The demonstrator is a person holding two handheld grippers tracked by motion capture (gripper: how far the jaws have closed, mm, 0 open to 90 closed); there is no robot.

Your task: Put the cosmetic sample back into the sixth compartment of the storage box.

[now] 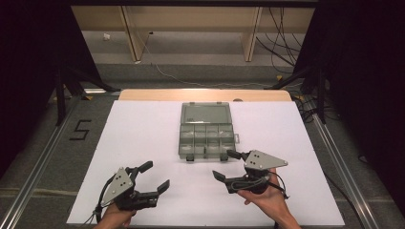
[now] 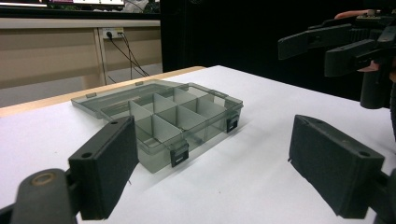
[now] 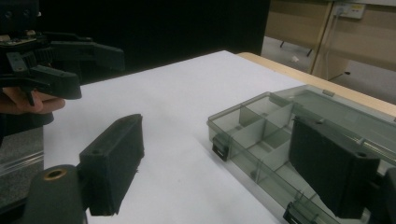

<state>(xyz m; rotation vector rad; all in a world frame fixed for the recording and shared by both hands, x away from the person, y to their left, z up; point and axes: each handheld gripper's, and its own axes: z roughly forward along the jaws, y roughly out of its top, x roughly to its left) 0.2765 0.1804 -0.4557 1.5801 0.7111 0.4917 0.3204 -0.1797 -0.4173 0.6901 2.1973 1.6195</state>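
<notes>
The clear compartment box [image 1: 206,131] is lying open near the table's [image 1: 143,133] far edge; the right gripper [image 1: 230,165] is hovering just beside its near right corner, jaws spread, gripping nothing; the left gripper [image 1: 155,175] is waiting spread near the near edge.

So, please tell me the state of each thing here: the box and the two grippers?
Box: open, lid laid flat behind it, compartments look empty, latches undone.
Left gripper: open, holding nothing, clear of the box.
Right gripper: open, holding nothing, one jaw at the box's front corner.

A lab: white-covered table [image 1: 143,143], black curtains [image 1: 28,57], loose cables [image 1: 282,43], aluminium rails [image 1: 38,167].
</notes>
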